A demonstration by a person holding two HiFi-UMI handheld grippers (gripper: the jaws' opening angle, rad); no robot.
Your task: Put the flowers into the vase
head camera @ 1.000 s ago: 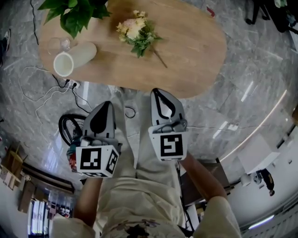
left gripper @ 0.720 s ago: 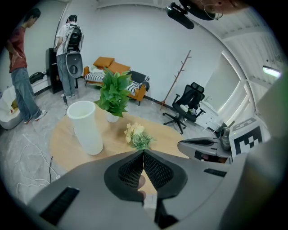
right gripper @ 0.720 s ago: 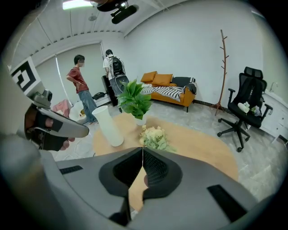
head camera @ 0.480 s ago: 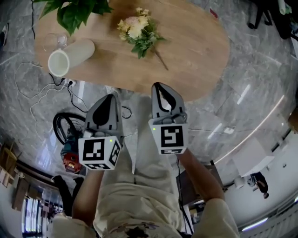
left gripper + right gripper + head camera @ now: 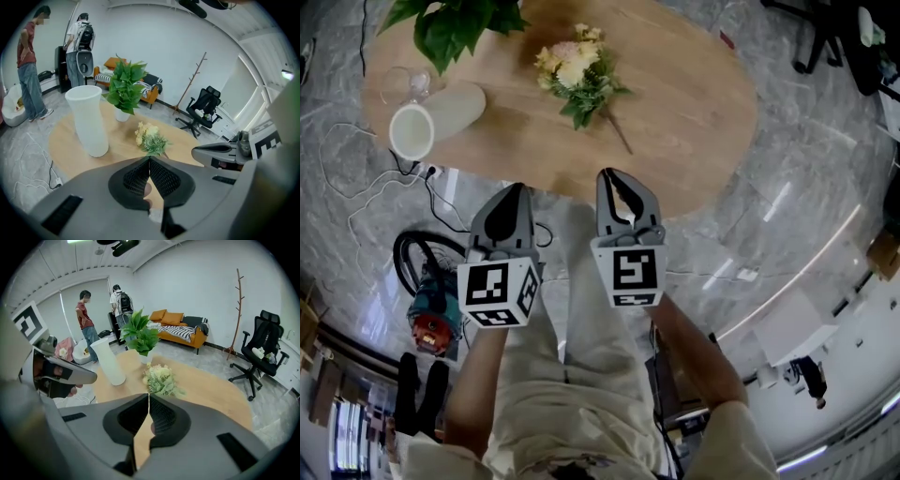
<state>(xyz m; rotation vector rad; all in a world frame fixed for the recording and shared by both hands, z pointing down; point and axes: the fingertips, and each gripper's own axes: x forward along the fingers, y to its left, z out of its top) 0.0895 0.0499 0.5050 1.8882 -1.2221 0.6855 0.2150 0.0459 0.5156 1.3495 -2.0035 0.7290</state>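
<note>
Head view — left gripper [image 5: 514,188] and right gripper [image 5: 608,174] both clenched empty — one vase [image 5: 441,112], one flower bunch [image 5: 575,71].

Orange sofa [image 5: 180,331] against a white wall [image 5: 197,277]; to its right, a wooden coat stand [image 5: 236,310] and a black office chair [image 5: 265,350]; grey marble floor [image 5: 825,169].

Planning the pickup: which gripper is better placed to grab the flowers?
Probably the right gripper: the flowers lie nearer its tip, stem end toward it, while the left gripper sits closer to the vase. Both are shut.
</note>
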